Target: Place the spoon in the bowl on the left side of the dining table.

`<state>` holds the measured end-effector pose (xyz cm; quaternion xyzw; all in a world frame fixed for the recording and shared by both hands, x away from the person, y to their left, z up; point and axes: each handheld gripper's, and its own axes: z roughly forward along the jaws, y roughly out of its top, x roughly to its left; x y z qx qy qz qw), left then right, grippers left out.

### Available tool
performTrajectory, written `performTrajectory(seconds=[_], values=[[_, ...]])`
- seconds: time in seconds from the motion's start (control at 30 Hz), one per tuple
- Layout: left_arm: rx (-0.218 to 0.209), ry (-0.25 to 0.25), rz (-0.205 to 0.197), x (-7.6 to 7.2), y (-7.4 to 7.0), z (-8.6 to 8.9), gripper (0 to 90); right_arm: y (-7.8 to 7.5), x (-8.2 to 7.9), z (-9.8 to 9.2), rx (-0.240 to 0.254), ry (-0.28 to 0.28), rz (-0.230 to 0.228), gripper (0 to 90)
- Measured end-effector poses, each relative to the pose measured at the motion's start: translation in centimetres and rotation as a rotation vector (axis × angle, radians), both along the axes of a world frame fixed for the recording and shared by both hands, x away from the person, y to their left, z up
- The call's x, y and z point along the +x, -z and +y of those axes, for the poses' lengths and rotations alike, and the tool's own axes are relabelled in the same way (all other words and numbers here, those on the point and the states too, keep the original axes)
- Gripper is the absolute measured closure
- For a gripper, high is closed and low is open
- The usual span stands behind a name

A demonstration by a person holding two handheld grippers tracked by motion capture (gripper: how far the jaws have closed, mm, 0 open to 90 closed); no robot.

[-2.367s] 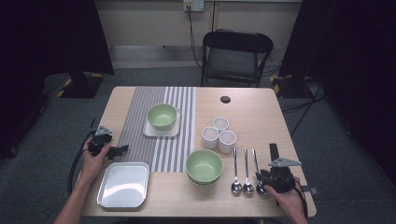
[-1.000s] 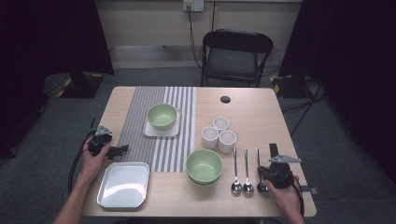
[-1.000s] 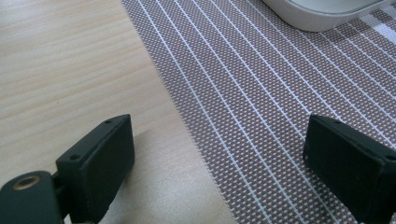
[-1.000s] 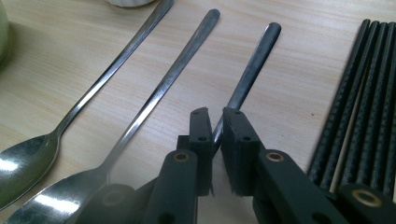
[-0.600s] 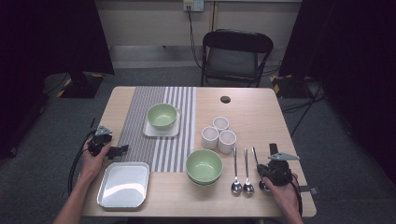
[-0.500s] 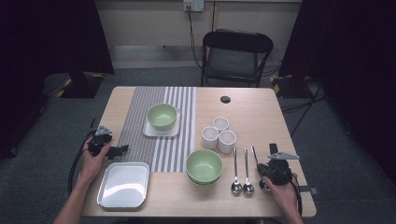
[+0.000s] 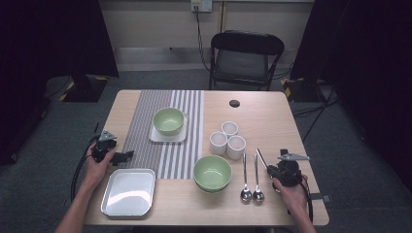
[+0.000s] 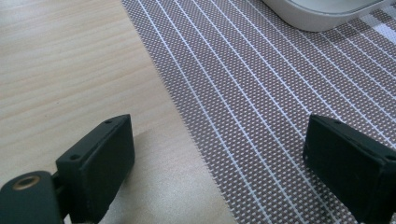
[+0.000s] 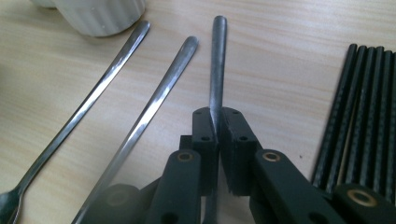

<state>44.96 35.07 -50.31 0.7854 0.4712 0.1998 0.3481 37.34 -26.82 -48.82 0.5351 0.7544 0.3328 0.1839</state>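
Observation:
My right gripper (image 7: 271,170) (image 9: 217,135) is at the table's front right, shut on the handle of a steel spoon (image 9: 217,70). That spoon (image 7: 262,158) is raised off the wood, its handle slanting up and to the left. Two more spoons (image 7: 244,179) (image 9: 105,88) lie side by side just left of it. My left gripper (image 7: 127,156) (image 8: 219,158) rests open at the left edge of the striped runner (image 8: 280,93), with nothing between its fingers (image 8: 100,158).
Black chopsticks (image 9: 359,107) lie right of the held spoon. A steel tray (image 7: 128,191), a green bowl (image 7: 212,172), three white cups (image 7: 227,141) and a green bowl on a white plate (image 7: 168,120) share the table. A chair (image 7: 245,58) stands behind.
The third spoon lay flat beside the other two; my right gripper has since lifted it, and its handle has swung to the left. The left gripper has stayed put.

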Motion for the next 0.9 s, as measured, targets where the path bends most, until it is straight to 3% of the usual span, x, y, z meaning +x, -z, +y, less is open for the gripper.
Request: performTrajectory(seconds=[0.3,0.67,0.9], values=[[0.000,0.000,0.001,0.0,0.0,0.0,8.5,0.1,0.3,-0.3,0.019,0.011,0.000,84.5],[0.000,-0.003,0.001,0.0,0.0,0.0,8.5,0.2,2.5,-0.4,0.010,0.033,-0.016,84.6],[0.000,-0.003,0.001,0.0,0.0,0.0,8.4,0.2,2.4,-1.0,0.050,0.032,-0.004,80.2]])
